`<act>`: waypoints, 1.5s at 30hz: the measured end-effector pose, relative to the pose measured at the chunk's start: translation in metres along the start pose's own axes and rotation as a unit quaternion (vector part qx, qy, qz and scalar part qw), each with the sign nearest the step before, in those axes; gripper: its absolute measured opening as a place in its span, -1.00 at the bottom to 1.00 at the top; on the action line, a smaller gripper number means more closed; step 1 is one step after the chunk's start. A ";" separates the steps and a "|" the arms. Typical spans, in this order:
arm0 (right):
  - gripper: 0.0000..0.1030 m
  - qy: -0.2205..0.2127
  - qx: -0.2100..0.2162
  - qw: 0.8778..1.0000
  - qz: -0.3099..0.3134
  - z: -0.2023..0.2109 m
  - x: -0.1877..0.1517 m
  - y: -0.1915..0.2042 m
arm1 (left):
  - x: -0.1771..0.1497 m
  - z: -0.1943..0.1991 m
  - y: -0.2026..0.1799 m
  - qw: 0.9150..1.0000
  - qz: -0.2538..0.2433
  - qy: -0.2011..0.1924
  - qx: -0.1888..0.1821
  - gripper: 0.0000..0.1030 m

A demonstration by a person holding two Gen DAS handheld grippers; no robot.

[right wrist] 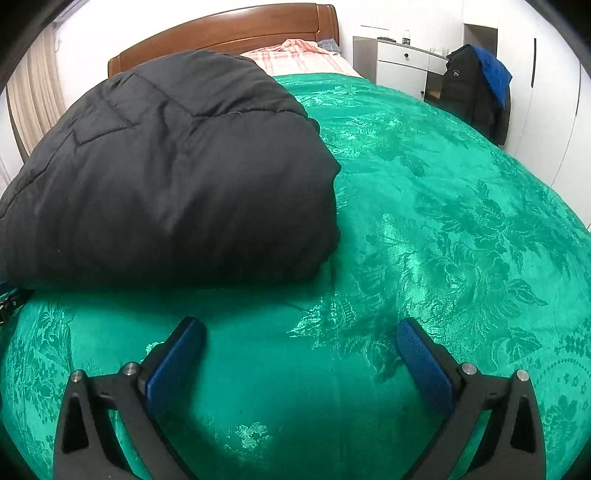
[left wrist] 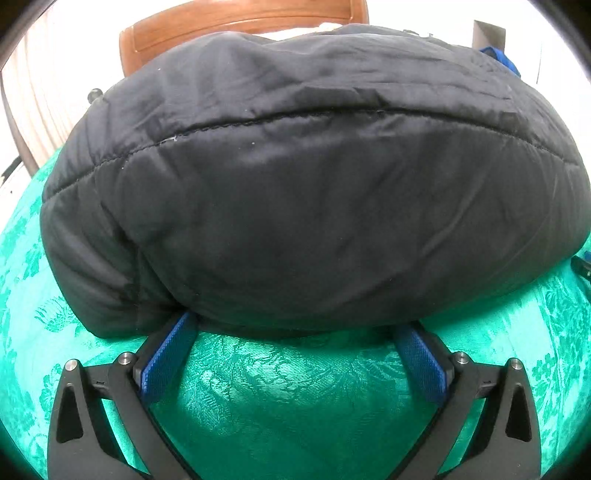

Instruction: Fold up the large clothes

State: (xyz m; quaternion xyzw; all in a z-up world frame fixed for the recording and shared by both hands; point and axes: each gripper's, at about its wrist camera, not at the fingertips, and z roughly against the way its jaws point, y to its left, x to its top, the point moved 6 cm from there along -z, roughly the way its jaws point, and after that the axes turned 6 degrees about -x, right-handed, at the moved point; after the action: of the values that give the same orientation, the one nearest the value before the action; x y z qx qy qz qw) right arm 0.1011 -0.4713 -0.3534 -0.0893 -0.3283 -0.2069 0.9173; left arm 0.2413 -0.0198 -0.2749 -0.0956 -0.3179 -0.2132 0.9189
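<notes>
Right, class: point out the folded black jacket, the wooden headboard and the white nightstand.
Folded black jacket (right wrist: pixel 166 177): right wrist view, on its quilted top panel.
Wooden headboard (right wrist: pixel 236 26): right wrist view, on its curved upper rail.
White nightstand (right wrist: pixel 400 61): right wrist view, on its drawer front.

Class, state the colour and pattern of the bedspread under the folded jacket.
Bright green bedspread with a woven leaf pattern; clearest in the right wrist view.
</notes>
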 end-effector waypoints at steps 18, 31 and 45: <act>1.00 -0.017 0.004 1.000 -0.003 0.003 -0.002 -0.001 | 0.000 0.001 -0.001 1.000 0.000 0.000 0.000 0.99; 1.00 -0.023 0.009 1.000 -0.005 0.005 -0.002 -0.001 | 0.000 0.001 0.000 1.000 0.000 0.000 0.000 0.99; 1.00 -0.029 0.008 1.000 -0.004 0.007 -0.004 0.000 | 0.001 0.002 0.000 1.000 0.000 0.000 0.000 0.99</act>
State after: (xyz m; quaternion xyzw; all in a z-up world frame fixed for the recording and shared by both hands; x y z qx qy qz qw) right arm 0.0944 -0.4684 -0.3504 -0.0866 -0.3569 -0.2049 0.9073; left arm 0.2408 -0.0192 -0.2727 -0.0951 -0.3181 -0.2134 0.9188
